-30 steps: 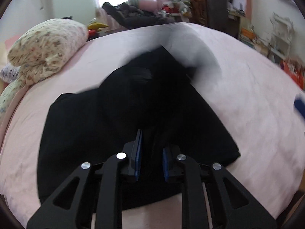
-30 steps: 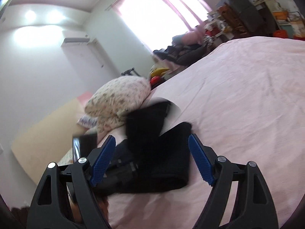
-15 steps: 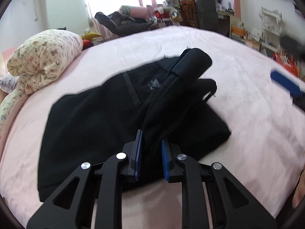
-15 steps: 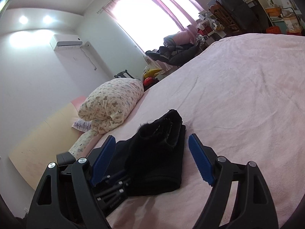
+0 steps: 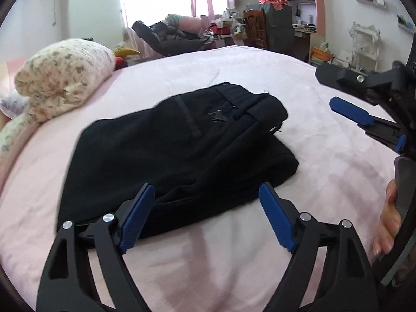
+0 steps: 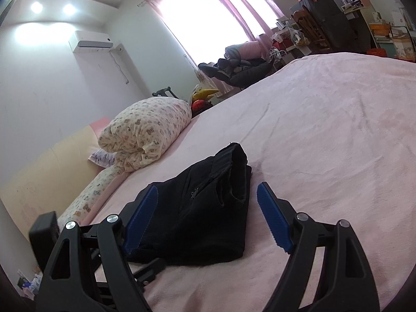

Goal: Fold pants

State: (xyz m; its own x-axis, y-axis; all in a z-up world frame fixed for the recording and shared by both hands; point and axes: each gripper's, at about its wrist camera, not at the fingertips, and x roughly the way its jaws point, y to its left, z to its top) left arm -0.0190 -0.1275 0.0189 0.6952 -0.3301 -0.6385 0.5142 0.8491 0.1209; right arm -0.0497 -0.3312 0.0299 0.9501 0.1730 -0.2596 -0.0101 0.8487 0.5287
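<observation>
Left gripper (image 5: 205, 205) just popped its jaws wide and dropped the black pants (image 5: 182, 150) folded onto the pink bed (image 5: 325, 143) (right gripper (image 6: 208, 208) gaping, empty too), so the fold looks basically done.

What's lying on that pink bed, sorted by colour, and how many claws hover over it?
Black: 1, the folded pants
Cream floral: 1, the rolled quilt
Claws: 2, left claw, right claw, both open and empty
Total: 4, all on or over the bed

Black pants (image 5: 179, 150) lie folded on the pink bed (image 5: 260, 265); left tongs (image 5: 205, 208) have just opened, blue pads wide, nothing gripped. Right tongs (image 5: 348, 96) hang agape at right edge; floral pillow (image 5: 62, 78) far left.
</observation>
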